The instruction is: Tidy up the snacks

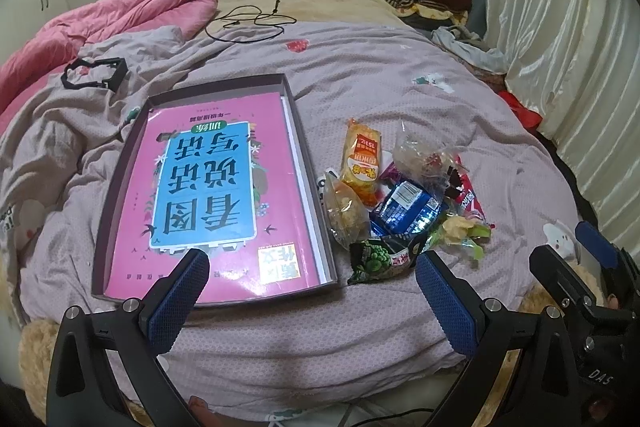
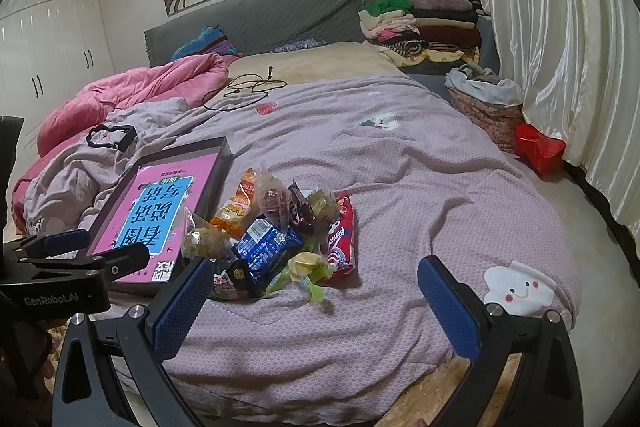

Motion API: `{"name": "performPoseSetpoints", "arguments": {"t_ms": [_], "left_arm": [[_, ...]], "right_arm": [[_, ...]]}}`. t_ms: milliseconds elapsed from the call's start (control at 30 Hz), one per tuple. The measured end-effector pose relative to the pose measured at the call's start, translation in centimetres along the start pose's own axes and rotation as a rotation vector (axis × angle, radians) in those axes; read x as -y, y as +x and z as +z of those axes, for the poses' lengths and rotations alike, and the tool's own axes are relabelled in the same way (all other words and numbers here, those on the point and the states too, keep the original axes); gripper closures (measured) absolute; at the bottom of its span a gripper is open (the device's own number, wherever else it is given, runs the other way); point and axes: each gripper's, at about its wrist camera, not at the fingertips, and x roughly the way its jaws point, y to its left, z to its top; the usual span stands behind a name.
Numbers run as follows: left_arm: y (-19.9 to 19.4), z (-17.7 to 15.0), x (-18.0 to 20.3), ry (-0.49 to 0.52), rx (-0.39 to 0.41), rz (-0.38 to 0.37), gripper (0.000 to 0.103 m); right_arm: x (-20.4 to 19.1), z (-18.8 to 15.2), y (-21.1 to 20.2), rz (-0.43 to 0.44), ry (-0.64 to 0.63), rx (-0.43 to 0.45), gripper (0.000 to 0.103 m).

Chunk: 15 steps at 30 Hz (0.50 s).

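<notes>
A pile of snack packets lies on the mauve bedspread, just right of a shallow dark box. The box holds a pink book that fills most of it. The pile includes an orange packet, a blue packet, a clear bag of crisps and a green-black packet. My left gripper is open and empty, hovering before the box's near right corner. In the right wrist view, my right gripper is open and empty just in front of the snack pile, and a red packet lies on the pile's right side.
A pink quilt is bunched at the far left, with a black cable and a black plastic frame nearby. Folded clothes are stacked by the grey headboard. Cream curtains and a red bag are on the right.
</notes>
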Motion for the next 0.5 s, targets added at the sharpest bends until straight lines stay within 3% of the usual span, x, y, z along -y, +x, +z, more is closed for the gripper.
{"name": "performPoseSetpoints", "arguments": {"t_ms": [500], "left_arm": [[1.7,1.5,0.6,0.032,-0.002,-0.017,0.0]], "right_arm": [[0.2,0.3,1.7,0.019,-0.009,-0.033,0.0]]}}
